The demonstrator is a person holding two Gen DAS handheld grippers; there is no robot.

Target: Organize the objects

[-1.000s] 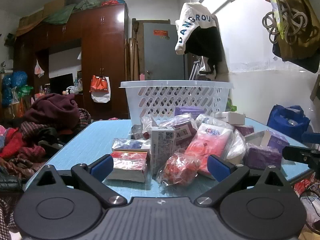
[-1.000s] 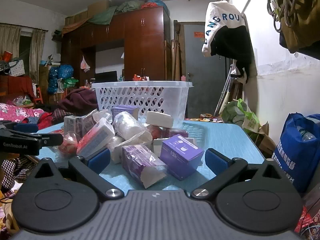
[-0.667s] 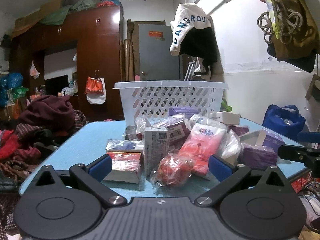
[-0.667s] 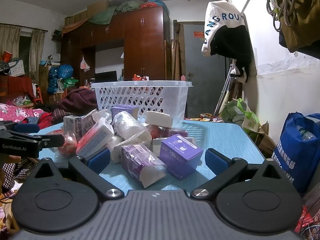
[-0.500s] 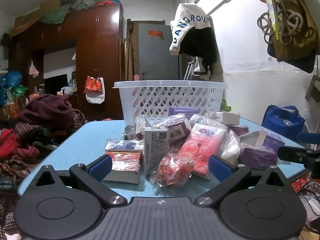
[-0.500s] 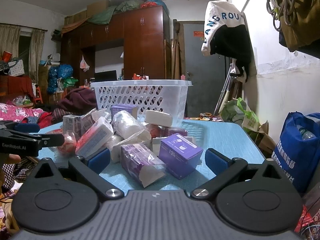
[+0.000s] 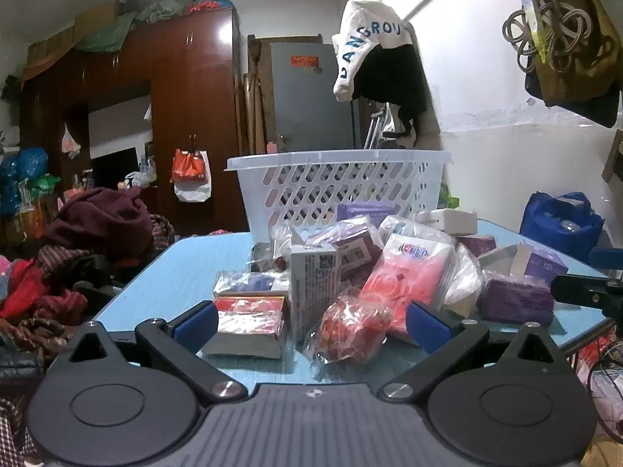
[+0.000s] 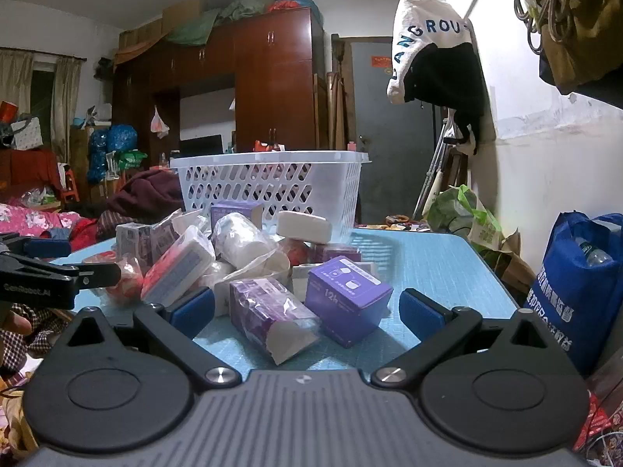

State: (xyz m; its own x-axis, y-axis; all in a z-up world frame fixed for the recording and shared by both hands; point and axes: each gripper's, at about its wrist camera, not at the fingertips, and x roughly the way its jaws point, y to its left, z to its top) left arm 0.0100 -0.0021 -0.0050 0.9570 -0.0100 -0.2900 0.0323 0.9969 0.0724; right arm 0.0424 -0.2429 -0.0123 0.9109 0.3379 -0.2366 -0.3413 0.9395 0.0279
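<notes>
A pile of packaged goods lies on a blue table (image 7: 187,272), in front of a white lattice basket (image 7: 338,186). My left gripper (image 7: 311,325) is open and empty at the table's near edge. Just ahead of it are a red bagged bundle (image 7: 350,330), a red-and-white box (image 7: 249,325), a grey carton (image 7: 311,284) and a pink pack (image 7: 409,276). My right gripper (image 8: 307,309) is open and empty. A purple box (image 8: 346,295) and a purple wrapped pack (image 8: 268,313) lie between its fingers. The basket (image 8: 272,190) stands behind the pile.
A heap of clothes (image 7: 78,257) lies left of the table. A blue bag (image 8: 576,288) stands on the floor to the right, by the white wall. The other gripper shows at the left edge of the right wrist view (image 8: 58,272). A wardrobe (image 7: 175,124) stands behind.
The left wrist view has shifted slightly, so the pile and basket sit a little further left in it. The right gripper has barely moved. Both stay open.
</notes>
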